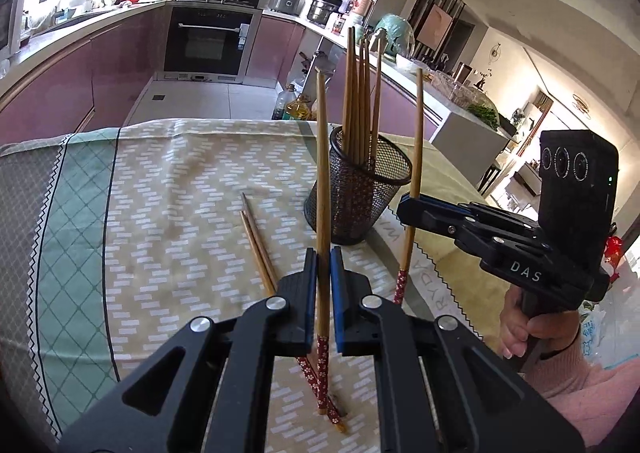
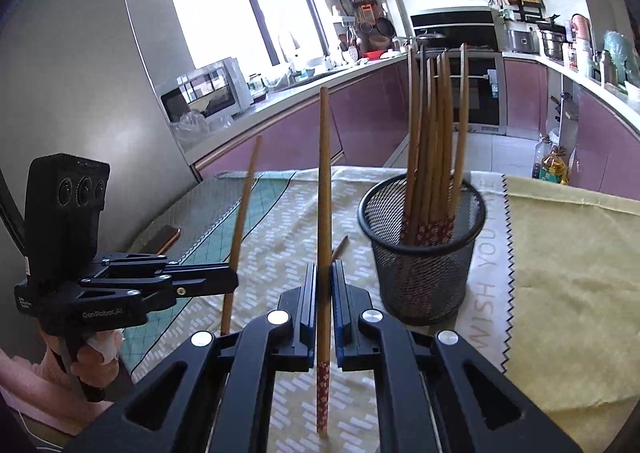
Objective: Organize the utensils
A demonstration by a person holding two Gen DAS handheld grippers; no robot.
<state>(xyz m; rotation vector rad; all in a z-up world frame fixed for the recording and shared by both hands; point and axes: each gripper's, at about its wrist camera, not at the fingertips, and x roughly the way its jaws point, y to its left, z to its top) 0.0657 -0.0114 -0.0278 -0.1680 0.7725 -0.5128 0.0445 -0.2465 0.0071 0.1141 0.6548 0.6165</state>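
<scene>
A black mesh cup stands on the tablecloth with several wooden chopsticks upright in it, red patterned ends down. My left gripper is shut on one chopstick, held nearly upright above the cloth; in the right wrist view that gripper is at the left with its chopstick. My right gripper is shut on another upright chopstick, just left of the cup; in the left wrist view it is to the right of the cup. Two chopsticks lie on the cloth.
The table has a patterned cloth with a yellow part to the right of the cup. A dark flat phone-like object lies at the left. Beyond the table's far edge are an oil bottle on the floor and purple kitchen cabinets.
</scene>
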